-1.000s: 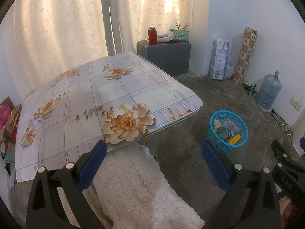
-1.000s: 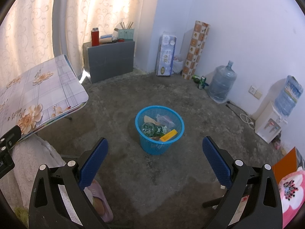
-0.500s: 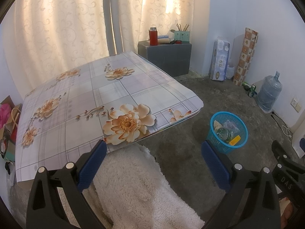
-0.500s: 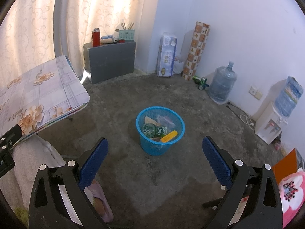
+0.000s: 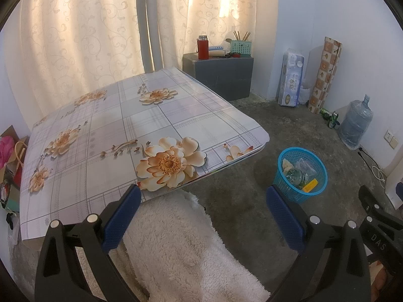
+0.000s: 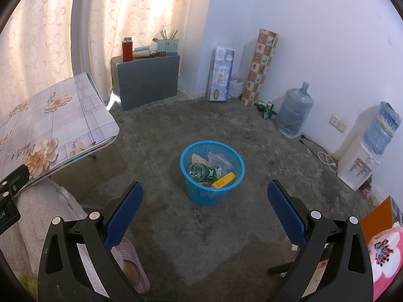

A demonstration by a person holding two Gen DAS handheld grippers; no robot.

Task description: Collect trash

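Barely anything has changed over the last second, just a tiny drift of both views, so I'd guess the collecting is basically done. Left tongs (image 5: 202,214) and right tongs (image 6: 205,210) both hang wide open, holding nothing. The trash sits in the blue mesh basket (image 6: 199,193), centre of the right view on the rough concrete floor: a green glass bottle (image 6: 205,172), a yellow box (image 6: 223,180) and crinkly clear plastic. The worktop (image 5: 113,130), left of centre in the left view, has a glossy floral cover with nothing on it. A fluffy white rug (image 5: 186,251) lies below.
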